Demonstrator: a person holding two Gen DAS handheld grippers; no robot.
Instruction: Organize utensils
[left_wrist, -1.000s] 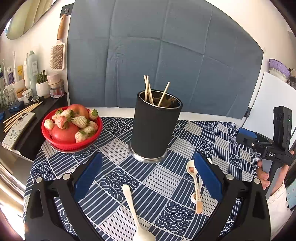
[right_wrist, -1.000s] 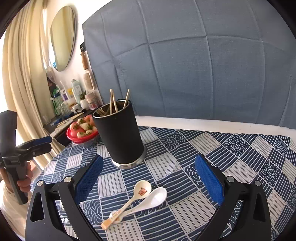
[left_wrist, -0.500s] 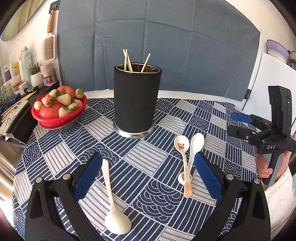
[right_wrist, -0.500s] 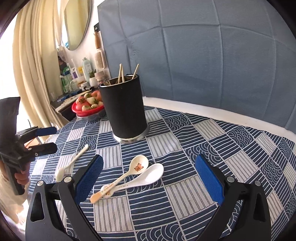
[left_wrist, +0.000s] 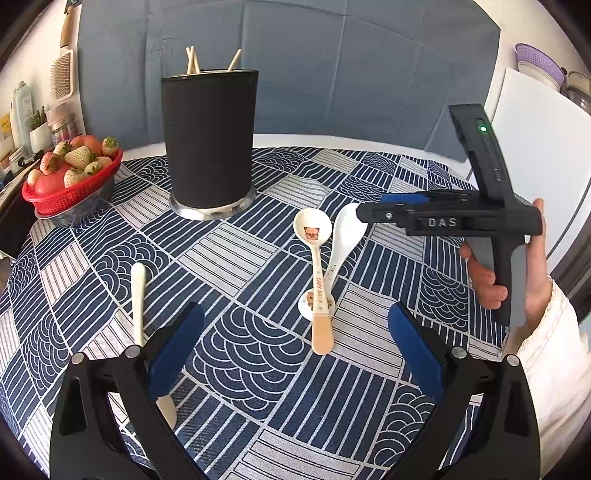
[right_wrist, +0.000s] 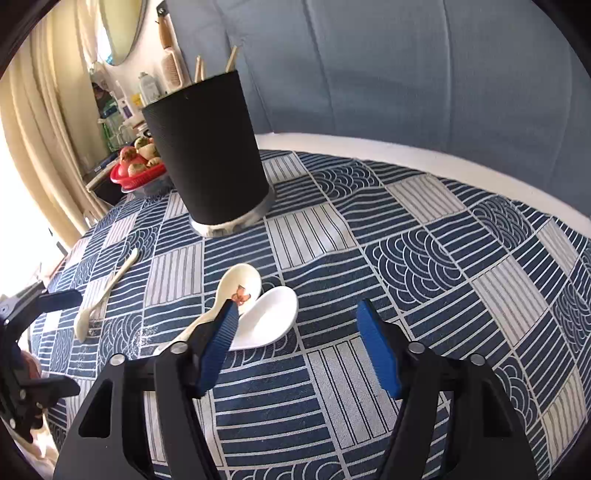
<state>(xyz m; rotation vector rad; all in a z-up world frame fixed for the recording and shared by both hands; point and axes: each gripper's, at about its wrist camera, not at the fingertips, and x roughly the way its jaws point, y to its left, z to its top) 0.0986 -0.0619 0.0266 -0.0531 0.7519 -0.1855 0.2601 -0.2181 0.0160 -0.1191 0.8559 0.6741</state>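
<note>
While its jaws have just been narrowing, the right claw (right_wrist: 297, 325) hovers released over the white spoon (right_wrist: 266, 317) before the black holder (right_wrist: 207, 155); the left claw (left_wrist: 295, 339) gapes empty.

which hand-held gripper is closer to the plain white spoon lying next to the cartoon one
Right. The right hand-held gripper hangs just over the plain white spoon, jaws open and just narrowing, nothing between them. The left hand-held gripper sits farther back, near the spoon handles.

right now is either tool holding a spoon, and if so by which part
Nothing is held. The left tool is open over the cloth. The right tool has just been closing, but its pads press on nothing; the white spoon lies untouched beside the left pad.
</note>
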